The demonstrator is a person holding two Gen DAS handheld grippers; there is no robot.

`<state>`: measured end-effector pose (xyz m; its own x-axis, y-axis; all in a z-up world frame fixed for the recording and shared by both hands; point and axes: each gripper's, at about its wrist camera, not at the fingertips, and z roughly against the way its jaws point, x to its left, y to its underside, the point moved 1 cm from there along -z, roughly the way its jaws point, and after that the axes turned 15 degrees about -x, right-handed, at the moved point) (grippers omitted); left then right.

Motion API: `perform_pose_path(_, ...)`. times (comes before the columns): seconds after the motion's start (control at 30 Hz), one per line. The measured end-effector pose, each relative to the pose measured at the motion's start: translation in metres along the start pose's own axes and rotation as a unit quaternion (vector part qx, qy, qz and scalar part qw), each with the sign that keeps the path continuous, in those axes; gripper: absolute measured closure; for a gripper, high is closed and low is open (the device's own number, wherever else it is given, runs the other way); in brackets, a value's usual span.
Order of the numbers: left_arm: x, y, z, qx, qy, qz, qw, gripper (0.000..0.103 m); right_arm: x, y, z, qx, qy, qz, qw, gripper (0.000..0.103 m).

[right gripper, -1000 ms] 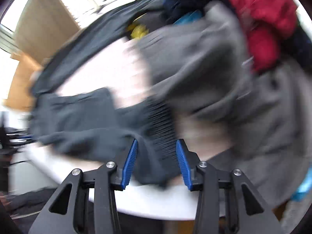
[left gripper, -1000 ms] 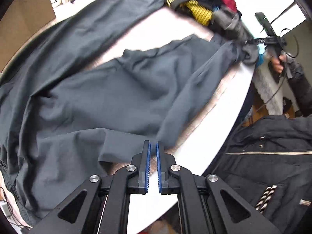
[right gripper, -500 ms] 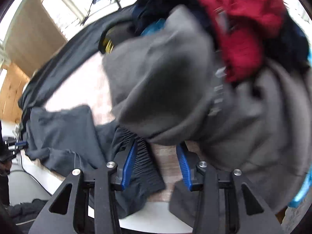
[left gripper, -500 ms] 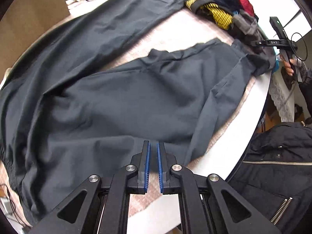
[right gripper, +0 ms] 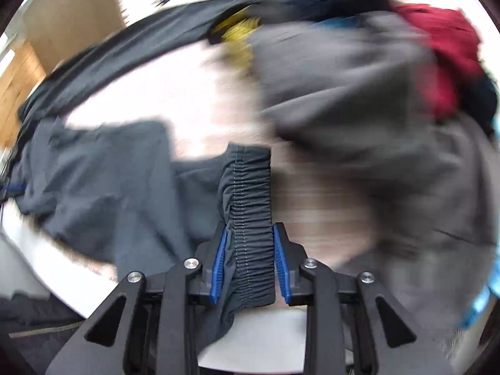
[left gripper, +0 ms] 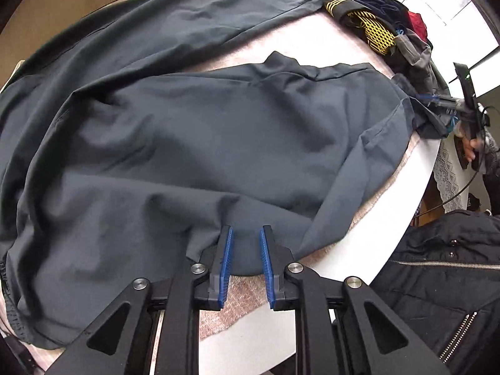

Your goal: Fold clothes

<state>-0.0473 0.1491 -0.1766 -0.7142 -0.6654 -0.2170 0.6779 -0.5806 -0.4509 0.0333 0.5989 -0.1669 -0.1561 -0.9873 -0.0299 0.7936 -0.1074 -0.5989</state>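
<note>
A dark grey garment lies spread over the pink cloth on the white table. My left gripper points down at its near folded edge. Its jaws are opening a little, with fabric under and between the blue pads, which do not pinch it. In the blurred right wrist view, my right gripper is closing on the garment's gathered elastic hem, and the pads touch both of its sides. The left wrist view shows that gripper at the garment's far right end, held by a hand.
A heap of clothes sits at the table's far right: yellow mesh, red, navy, and a large grey piece. The table's rim curves along the right. A person's black zipped jacket is close beyond it.
My left gripper sank toward the cloth and its jaws parted from nearly touching. The right gripper's jaws narrowed onto the elastic hem, and its view swung across the clothes heap.
</note>
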Motion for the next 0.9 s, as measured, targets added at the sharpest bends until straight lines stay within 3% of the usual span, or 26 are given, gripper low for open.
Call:
perform_pose_path(0.07, 0.002, 0.004, 0.007, -0.006, 0.002, -0.001, 1.0000, 0.085, -0.025, -0.007, 0.020, -0.033, 0.083, -0.023, 0.996, 0.076)
perform_pose_path(0.13, 0.006, 0.008, 0.014, -0.012, 0.001, 0.001, 0.9999, 0.079, -0.047, -0.011, 0.024, -0.037, 0.117, -0.042, 0.992, 0.075)
perform_pose_path(0.23, 0.016, 0.016, 0.024, -0.017, -0.014, 0.012, 0.9997, 0.079, -0.058, -0.018, 0.017, -0.027, 0.152, -0.013, 0.988, 0.074)
perform_pose_path(0.3, 0.028, 0.026, 0.034, -0.020, -0.037, 0.025, 0.9988, 0.079, -0.051, -0.021, 0.018, -0.011, 0.164, 0.007, 0.986, 0.068)
perform_pose_path(0.37, 0.044, 0.042, 0.050, -0.030, -0.061, 0.052, 0.9963, 0.079, -0.048, -0.023, 0.033, -0.025, 0.180, 0.011, 0.983, 0.054)
perform_pose_path(0.47, 0.074, 0.072, 0.073, -0.045, -0.096, 0.111, 0.9881, 0.077, -0.044, -0.032, 0.064, -0.045, 0.166, -0.007, 0.985, 0.054)
perform_pose_path(0.6, 0.117, 0.119, 0.096, -0.041, -0.171, 0.165, 0.9704, 0.075, -0.020, -0.051, 0.098, -0.060, 0.022, -0.009, 0.998, 0.054)
perform_pose_path(0.7, 0.150, 0.149, 0.114, -0.057, -0.196, 0.213, 0.9554, 0.075, 0.066, -0.060, 0.103, -0.061, -0.057, 0.065, 0.994, 0.054)
perform_pose_path(0.8, 0.178, 0.167, 0.124, -0.066, -0.203, 0.237, 0.9478, 0.073, 0.148, -0.057, 0.094, -0.033, -0.186, 0.125, 0.974, 0.045)
perform_pose_path(0.9, 0.196, 0.176, 0.122, -0.058, -0.213, 0.217, 0.9509, 0.069, 0.235, -0.040, 0.089, -0.003, -0.266, 0.202, 0.943, 0.045)
